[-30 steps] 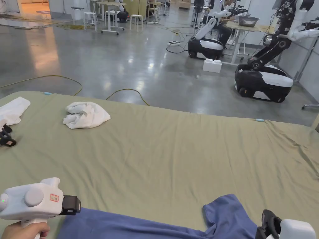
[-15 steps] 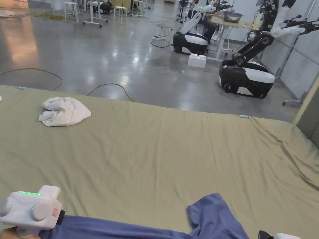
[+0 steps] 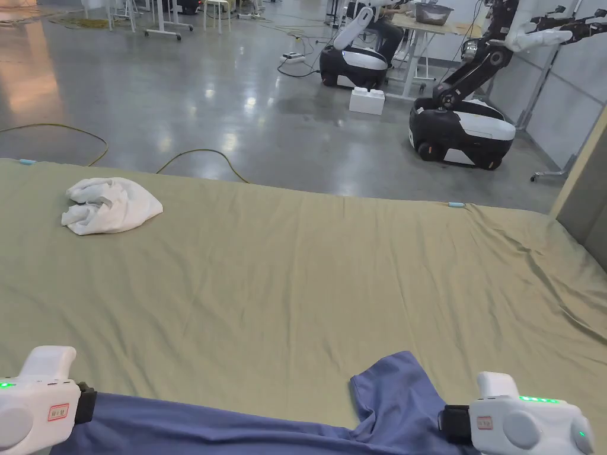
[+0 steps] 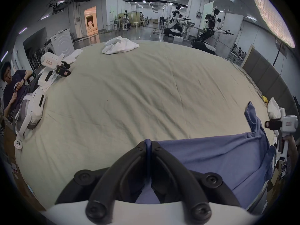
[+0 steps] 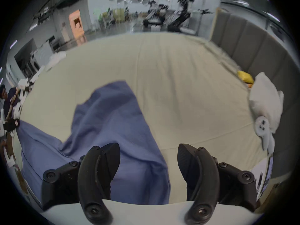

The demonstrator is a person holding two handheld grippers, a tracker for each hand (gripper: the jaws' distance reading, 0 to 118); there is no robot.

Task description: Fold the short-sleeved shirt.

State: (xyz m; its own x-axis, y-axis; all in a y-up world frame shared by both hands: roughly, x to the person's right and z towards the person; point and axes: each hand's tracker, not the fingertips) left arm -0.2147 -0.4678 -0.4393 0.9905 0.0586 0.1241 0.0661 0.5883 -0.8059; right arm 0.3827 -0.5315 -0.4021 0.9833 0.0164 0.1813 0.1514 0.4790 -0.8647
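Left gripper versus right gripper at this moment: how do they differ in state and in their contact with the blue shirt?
The left gripper is shut, its jaws pinching a fold of the blue shirt; the right gripper is open, jaws wide apart, gripping nothing. The left gripper sits at the shirt's left end; the right gripper sits at the shirt's right end, by the sleeve. Both are low over the green sheet at its near edge.
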